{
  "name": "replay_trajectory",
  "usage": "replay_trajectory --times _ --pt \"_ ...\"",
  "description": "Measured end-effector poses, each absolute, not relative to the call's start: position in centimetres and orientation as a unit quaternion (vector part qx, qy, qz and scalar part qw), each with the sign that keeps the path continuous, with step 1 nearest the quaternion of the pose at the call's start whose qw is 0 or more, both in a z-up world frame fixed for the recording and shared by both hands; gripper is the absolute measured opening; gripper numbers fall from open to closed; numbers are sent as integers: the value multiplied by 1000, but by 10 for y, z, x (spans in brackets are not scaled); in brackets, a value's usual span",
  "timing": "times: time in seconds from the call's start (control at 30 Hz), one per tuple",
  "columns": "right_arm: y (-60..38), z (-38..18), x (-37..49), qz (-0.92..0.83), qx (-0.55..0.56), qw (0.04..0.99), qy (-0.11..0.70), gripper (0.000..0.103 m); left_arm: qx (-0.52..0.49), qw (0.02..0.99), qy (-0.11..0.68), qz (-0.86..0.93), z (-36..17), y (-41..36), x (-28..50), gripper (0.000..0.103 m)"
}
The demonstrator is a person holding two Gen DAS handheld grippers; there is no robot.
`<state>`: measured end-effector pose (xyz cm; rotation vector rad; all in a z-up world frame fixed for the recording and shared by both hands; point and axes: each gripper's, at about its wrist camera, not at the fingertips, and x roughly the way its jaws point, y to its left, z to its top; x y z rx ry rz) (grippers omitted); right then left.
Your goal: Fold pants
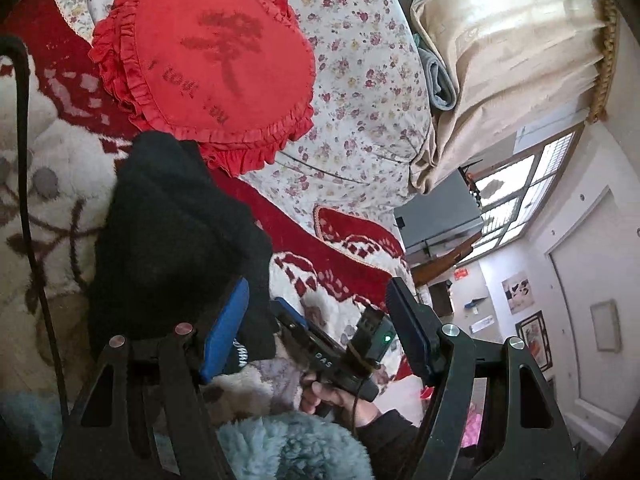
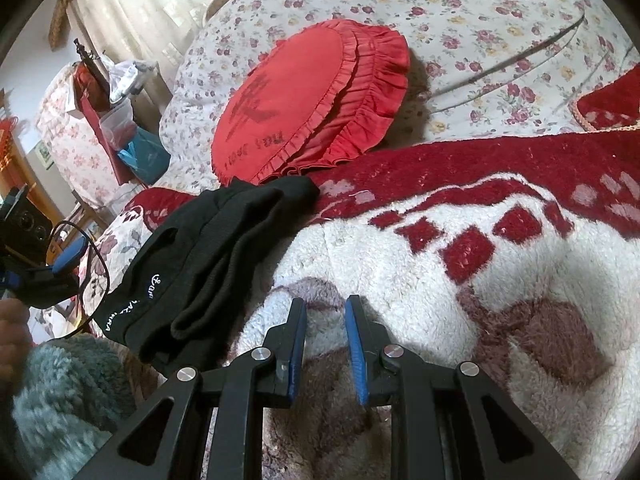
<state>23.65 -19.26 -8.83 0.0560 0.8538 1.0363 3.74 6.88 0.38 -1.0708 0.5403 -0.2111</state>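
The black pants point(image 2: 208, 256) lie folded into a long bundle on the red and white fleece blanket point(image 2: 460, 240), waistband with white lettering toward me. In the left wrist view the pants point(image 1: 172, 240) fill the left middle. My left gripper point(image 1: 316, 316) is open, its left finger beside the bundle's near end, nothing between the pads. My right gripper point(image 2: 324, 320) is open and empty, hovering over the blanket just right of the pants. The right gripper also shows in the left wrist view point(image 1: 344, 352), held by a hand.
A red heart-shaped ruffled cushion point(image 2: 304, 100) lies just behind the pants on a floral quilt point(image 2: 480, 20). A teal fluffy sleeve point(image 2: 60, 392) is at the lower left. A black cable point(image 1: 28, 200) runs down the left. Curtains point(image 1: 500, 60) and room clutter lie beyond the bed.
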Motion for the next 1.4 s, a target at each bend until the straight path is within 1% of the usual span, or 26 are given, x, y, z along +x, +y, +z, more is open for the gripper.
replay_trajectory --times 0.13,0.4,0.73,0.77,0.83,0.87,0.9,0.97,1.0,1.03,1.07,1.13,1.2,1.27,1.3,1.4 --pt "-193 -88 237 480 27 782 396 19 -513 815 252 -93 0 77 34 70" --pt "-196 -90 240 488 43 776 397 19 -490 829 260 -72 4 70 37 70" --pt "-195 -87 237 484 29 782 392 19 -442 851 282 -29 14 34 42 71" --pt "-193 -86 236 481 24 782 396 19 -436 854 282 -23 17 30 41 72" --pt "-187 -78 238 468 13 777 421 23 -430 858 281 -13 20 23 40 80" --pt "-186 -74 239 458 15 773 439 24 -424 861 280 -5 21 18 39 81" --pt "-185 -66 242 441 25 769 462 25 -420 863 281 0 22 14 39 82" --pt "-187 -51 242 418 45 771 479 26 -409 868 281 15 20 6 36 82" --pt "-189 -38 239 405 57 779 476 27 -410 867 281 21 19 4 34 82" --pt "-190 -25 235 390 71 788 471 33 -414 866 279 25 19 4 31 82" --pt "-191 -15 231 370 81 798 469 36 -415 868 269 36 20 5 26 82" --pt "-193 -2 217 314 112 820 465 37 -404 878 243 75 26 10 13 82" --pt "-190 -2 198 309 159 817 460 37 -384 885 236 114 29 18 2 82" --pt "-187 -6 181 319 182 820 439 37 -375 884 236 145 30 29 -9 82" --pt "-186 -10 171 328 185 823 426 37 -371 884 237 155 30 33 -14 82" --pt "-182 -19 162 338 186 820 424 37 -339 890 243 184 31 44 -25 82"
